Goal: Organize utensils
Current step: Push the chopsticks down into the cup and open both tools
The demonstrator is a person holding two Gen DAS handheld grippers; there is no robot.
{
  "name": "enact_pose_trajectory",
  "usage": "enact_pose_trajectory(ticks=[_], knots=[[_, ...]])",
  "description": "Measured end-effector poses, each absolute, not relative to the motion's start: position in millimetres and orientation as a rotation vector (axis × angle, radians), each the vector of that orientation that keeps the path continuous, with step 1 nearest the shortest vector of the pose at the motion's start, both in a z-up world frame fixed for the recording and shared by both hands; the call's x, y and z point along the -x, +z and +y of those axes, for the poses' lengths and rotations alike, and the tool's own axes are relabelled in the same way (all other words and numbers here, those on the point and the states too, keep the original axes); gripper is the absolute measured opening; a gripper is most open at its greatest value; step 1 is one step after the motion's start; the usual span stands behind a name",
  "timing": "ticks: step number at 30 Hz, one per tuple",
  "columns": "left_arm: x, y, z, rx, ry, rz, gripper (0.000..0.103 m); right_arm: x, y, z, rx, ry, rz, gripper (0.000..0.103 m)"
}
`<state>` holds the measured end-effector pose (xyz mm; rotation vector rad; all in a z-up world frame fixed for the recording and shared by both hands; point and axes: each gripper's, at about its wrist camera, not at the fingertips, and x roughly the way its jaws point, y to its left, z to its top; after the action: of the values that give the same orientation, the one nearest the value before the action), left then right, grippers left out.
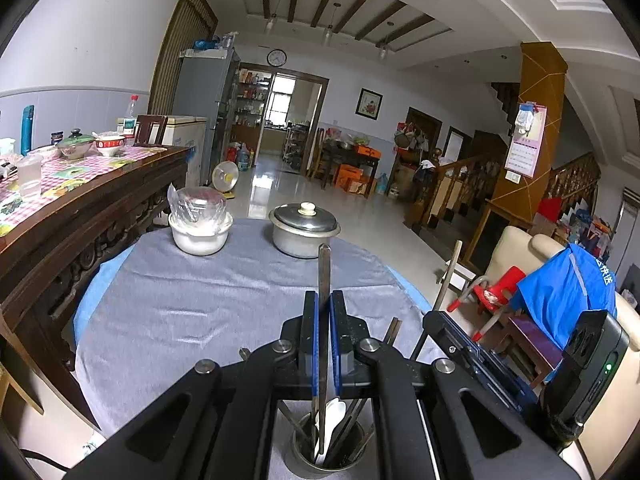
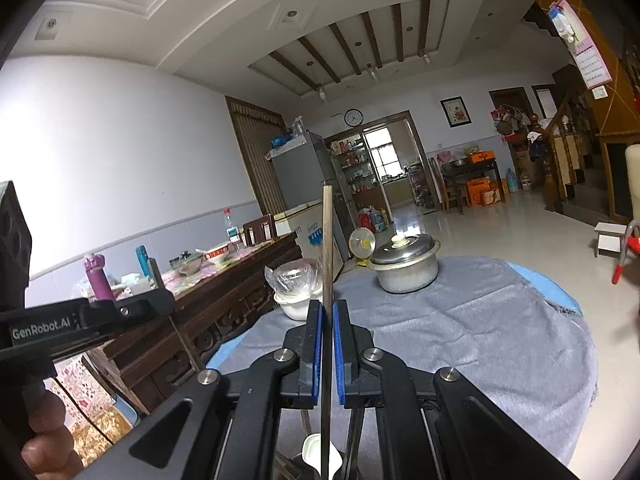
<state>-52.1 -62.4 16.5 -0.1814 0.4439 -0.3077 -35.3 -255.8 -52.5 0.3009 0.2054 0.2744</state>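
Both grippers are clenched, each on one chopstick held nearly upright. Left gripper point(image 1: 324, 320) pinches a dark chopstick point(image 1: 324, 268); its lower end runs down between the blue pads toward the metal utensil cup point(image 1: 304, 454) directly below. Right gripper point(image 2: 327, 328) pinches a lighter wooden chopstick point(image 2: 327, 240), lower end dropping toward the same holder (only a sliver of it and a white spoon point(image 2: 314, 450) show at the bottom edge of the right view).

The cup already holds more chopsticks and a white plastic spoon point(image 1: 330, 420). It sits on the grey cloth point(image 1: 180, 312) of the round table, at the near edge. The lidded aluminium pot point(image 1: 304, 226) and the plastic-wrapped white bowl point(image 1: 200, 224) sit at the far side, well apart from the work.

My read is that the step in hand is dropping both sticks into the cup. To do it well:
- Keep each stick vertical and get its tip inside the rim before letting go. Whether the tips are already in I can't tell; the gripper bodies hide them.
- Aim for a gap, not the spoon bowl, or the stick will jam.
- The two grippers are close side by side, so release one at a time.
- Open slowly; the cup looks light and could tip if a stick levers on the rim.
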Motion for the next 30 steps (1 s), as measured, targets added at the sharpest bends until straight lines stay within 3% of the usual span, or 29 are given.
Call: enact_pose_trajectory(ticks=[30], knots=[[39.9,-19.3,-71.2,0.124,-0.218,0.505,0.005,45.9,-82.6,-248.1,-0.276,0.289,0.291,0.006]])
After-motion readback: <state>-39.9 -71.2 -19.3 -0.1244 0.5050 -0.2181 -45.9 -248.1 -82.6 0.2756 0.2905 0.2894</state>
